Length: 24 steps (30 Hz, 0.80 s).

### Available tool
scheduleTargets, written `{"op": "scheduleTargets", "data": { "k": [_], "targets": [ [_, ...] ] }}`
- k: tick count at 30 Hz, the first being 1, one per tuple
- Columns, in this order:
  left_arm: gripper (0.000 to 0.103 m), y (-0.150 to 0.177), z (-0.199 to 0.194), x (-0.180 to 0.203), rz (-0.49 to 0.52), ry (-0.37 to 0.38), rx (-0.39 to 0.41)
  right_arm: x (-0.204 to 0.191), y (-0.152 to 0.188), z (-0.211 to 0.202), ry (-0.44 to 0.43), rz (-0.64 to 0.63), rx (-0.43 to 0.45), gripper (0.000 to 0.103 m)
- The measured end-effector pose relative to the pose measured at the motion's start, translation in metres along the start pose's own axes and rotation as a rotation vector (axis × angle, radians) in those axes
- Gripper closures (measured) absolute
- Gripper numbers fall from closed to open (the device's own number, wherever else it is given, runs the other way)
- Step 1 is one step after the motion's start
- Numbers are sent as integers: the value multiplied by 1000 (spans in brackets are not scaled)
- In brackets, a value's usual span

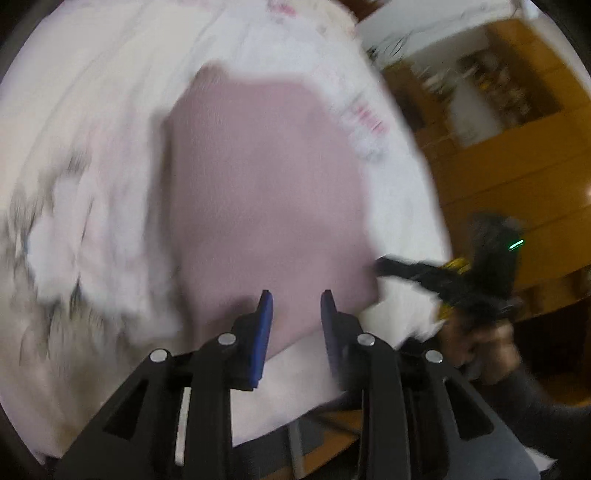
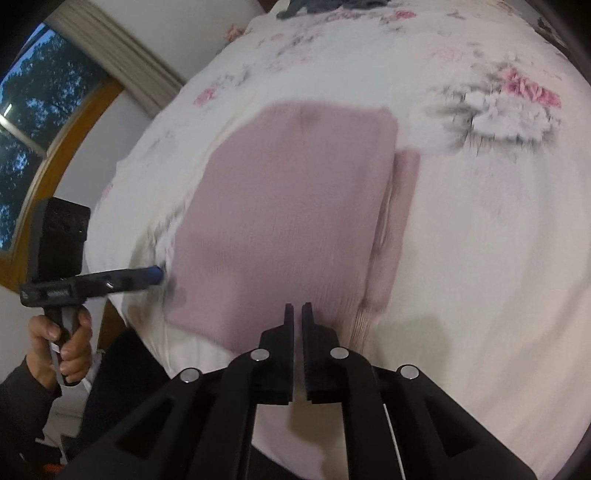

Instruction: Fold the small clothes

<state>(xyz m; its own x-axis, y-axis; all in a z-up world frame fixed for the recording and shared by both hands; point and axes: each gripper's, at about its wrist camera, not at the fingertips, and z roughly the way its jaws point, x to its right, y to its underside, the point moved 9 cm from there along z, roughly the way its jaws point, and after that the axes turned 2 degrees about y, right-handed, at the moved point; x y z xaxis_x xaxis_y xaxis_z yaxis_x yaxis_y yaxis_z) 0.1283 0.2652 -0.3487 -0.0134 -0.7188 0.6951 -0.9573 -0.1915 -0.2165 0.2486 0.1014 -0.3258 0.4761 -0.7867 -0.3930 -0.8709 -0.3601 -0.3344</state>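
Note:
A folded pink garment [image 1: 266, 184] lies flat on a white floral bedsheet [image 1: 92, 129]. In the right wrist view the same garment [image 2: 288, 221] shows a narrow folded strip along its right side. My left gripper [image 1: 297, 304] hovers open over the garment's near edge, its blue pads [image 1: 264, 325] apart with nothing between them. From the right wrist it appears as the left gripper [image 2: 157, 276] at the garment's left edge. My right gripper [image 2: 298, 314] is over the near edge with its fingers almost together and nothing visibly held. The left wrist view is blurred and shows the right gripper [image 1: 384, 266] at the garment's right corner.
The bed edge runs close to both grippers. A wooden cabinet [image 1: 517, 155] stands beyond the bed's right side. A window [image 2: 33, 122] with a wooden frame is on the left. Dark clothes [image 2: 317, 7] lie at the far end of the sheet [image 2: 480, 221]. A hand [image 2: 62, 343] holds the left gripper.

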Motion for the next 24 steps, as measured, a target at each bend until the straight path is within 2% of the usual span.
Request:
{"op": "scheduleTargets", "data": {
  "k": [3,5,7,8,9,10,11,12,13,14,15,16,18,19,21,23,24],
  "targets": [
    [81,14,18,-18,-58,-9,-18,12,20,37,97,-27,-87,103],
    [81,16,16,-18,-80,-8,-6,12,22,40,104,-16,-79,103],
    [72,23,-3,-15,-70,-16,7,7,19,32,97,11,-66,101],
    [60,26,-13,-7,-52,-18,21,5,19,24,95,16,-53,100],
    [45,32,-24,-4,-36,-26,34,1,20,17,94,21,-41,95],
    [38,36,-34,6,-14,-54,57,0,26,2,90,32,-22,87],
    [26,40,-43,14,5,-86,81,-3,30,-8,85,44,-2,81],
    [18,48,-58,22,28,-139,114,-6,35,-19,88,58,20,66],
    [16,50,-68,26,43,-195,135,-9,36,-25,99,69,37,47],
    [13,57,-83,32,66,-273,165,-12,44,-37,120,84,61,38],
    [9,61,-94,37,79,-316,181,-15,48,-43,138,88,75,23],
    [7,70,-109,45,97,-400,208,-20,58,-56,192,82,104,13],
    [5,84,-137,58,121,-545,269,-17,68,-75,293,61,134,4],
    [4,87,-150,63,131,-587,288,-23,75,-89,377,34,160,4],
    [3,102,-169,81,149,-637,317,-36,86,-118,507,-16,215,4],
    [3,109,-185,96,127,-651,336,-46,88,-139,625,-2,227,4],
    [3,114,-196,102,107,-642,349,-48,91,-148,656,2,226,4]
  ]
}}
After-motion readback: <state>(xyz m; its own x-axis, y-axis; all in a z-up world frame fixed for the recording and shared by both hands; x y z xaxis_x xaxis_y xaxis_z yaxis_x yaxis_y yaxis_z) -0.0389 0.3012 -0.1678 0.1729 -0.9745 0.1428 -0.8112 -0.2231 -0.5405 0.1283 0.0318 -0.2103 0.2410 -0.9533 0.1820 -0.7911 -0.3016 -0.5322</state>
